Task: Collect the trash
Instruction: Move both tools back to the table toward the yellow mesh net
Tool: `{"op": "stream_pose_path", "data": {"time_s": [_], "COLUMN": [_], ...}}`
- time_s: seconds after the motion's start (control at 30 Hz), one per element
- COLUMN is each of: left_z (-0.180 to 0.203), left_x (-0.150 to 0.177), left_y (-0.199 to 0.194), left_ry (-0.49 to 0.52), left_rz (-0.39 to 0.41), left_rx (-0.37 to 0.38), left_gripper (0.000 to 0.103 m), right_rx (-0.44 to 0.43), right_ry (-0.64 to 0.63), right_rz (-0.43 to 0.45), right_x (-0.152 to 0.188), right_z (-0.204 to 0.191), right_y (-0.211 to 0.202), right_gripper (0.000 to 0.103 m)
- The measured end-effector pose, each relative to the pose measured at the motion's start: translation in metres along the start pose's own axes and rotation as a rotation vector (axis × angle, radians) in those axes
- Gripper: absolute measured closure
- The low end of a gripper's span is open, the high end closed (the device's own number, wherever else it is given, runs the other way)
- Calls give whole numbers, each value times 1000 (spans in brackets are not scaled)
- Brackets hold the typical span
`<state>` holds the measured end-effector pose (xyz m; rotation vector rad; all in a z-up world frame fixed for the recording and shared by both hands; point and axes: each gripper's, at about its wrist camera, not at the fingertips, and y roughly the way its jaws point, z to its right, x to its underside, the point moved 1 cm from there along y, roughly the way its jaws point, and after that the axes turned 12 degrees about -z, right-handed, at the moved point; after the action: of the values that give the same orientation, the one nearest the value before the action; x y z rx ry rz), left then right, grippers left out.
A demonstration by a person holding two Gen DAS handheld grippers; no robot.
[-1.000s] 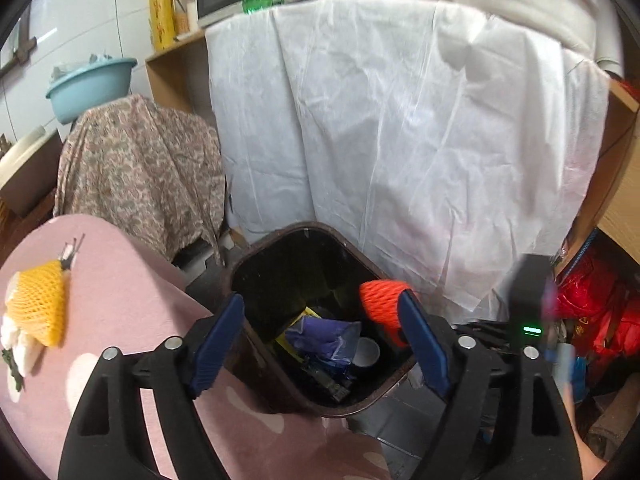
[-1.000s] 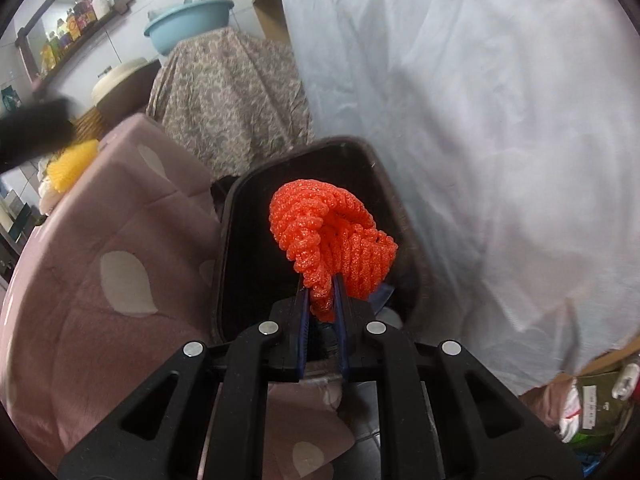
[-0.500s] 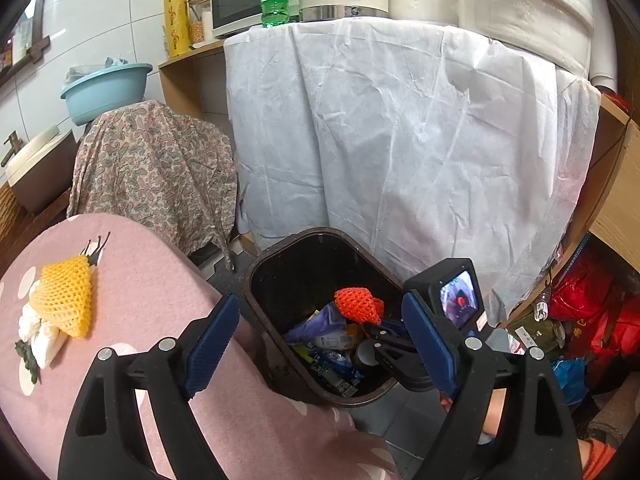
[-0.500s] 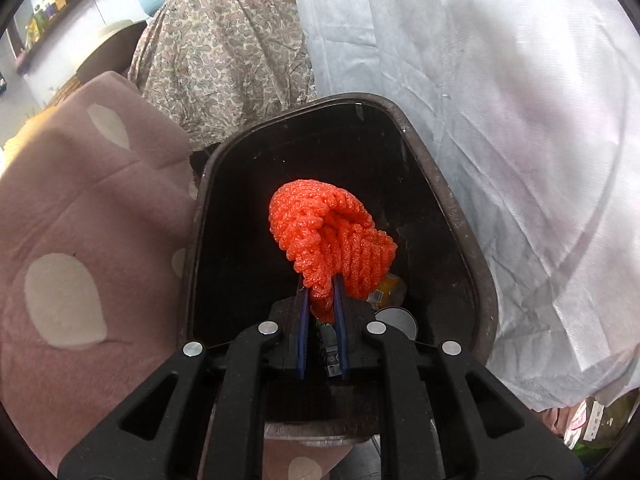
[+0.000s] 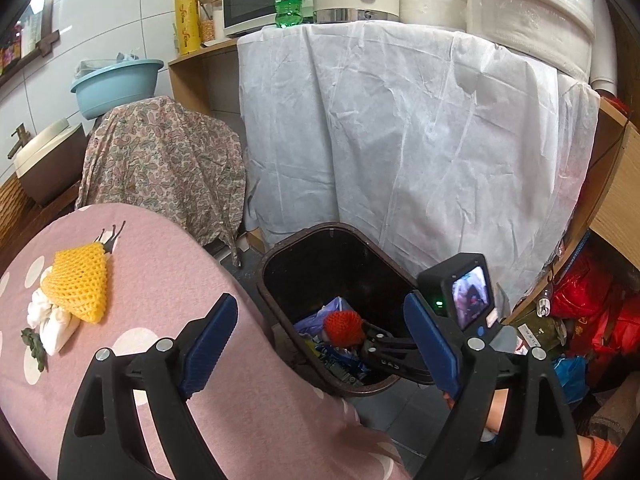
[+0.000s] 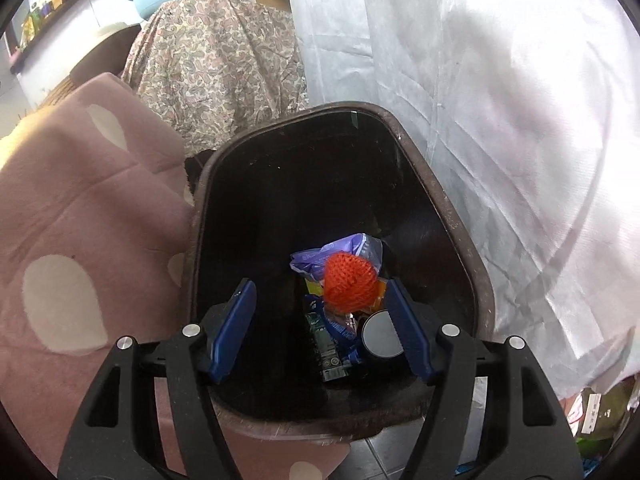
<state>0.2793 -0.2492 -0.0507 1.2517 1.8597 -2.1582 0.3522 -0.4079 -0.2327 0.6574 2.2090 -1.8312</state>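
An orange foam net [image 6: 350, 278] lies loose on the rubbish inside the dark brown bin [image 6: 448, 216], on top of a purple wrapper [image 6: 340, 250]. My right gripper [image 6: 320, 320] hangs over the bin's mouth with its jaws opening and nothing between the pads. In the left wrist view the same orange foam net [image 5: 342, 326] sits in the bin [image 5: 280, 304]. My left gripper [image 5: 320, 340] is open and empty above the table's edge. A yellow foam net [image 5: 78, 282] and crumpled white tissue [image 5: 52, 318] lie on the pink tablecloth [image 5: 168, 264].
A white sheet [image 5: 420, 132] drapes the counter behind the bin. A paisley-covered piece of furniture [image 5: 160, 164] stands to the left with a blue basin [image 5: 116, 86] above it. Red bags [image 5: 592, 312] crowd the floor at right. A green leaf scrap [image 5: 34, 346] lies by the tissue.
My right gripper went down over the bin, then opened, and the orange foam net dropped onto the rubbish. My left gripper drew back a little and stayed open.
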Motion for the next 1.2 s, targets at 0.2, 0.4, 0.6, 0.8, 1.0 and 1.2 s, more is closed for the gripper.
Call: {"op": "stream_pose_path", "data": {"time_s": [0.2, 0.4, 0.6, 0.8, 1.0, 1.2], "left_z": [-8, -23, -55, -102, -147, -183], "left_x": [11, 29, 59, 87, 121, 155], "left_y": [-12, -28, -49, -65, -77, -90], "left_ry": [-9, -30, -83, -182, -283, -383], "left_rz": [16, 41, 42, 26, -7, -20], "left_rx": [-3, -21, -39, -82, -135, -180], "left_gripper": [17, 15, 13, 12, 12, 12], "right_rx": [1, -2, -8, -117, -185, -225], "right_ry": [-12, -70, -163, -256, -330, -410], "right_rz": [68, 167, 273, 305, 267, 219], "right_x": [16, 34, 45, 43, 38, 34], "right_z": [-7, -23, -57, -97, -136, -179], "right_y": [-38, -84, -127, -156, -163, -165], "right_gripper": [28, 21, 6, 6, 6, 6]}}
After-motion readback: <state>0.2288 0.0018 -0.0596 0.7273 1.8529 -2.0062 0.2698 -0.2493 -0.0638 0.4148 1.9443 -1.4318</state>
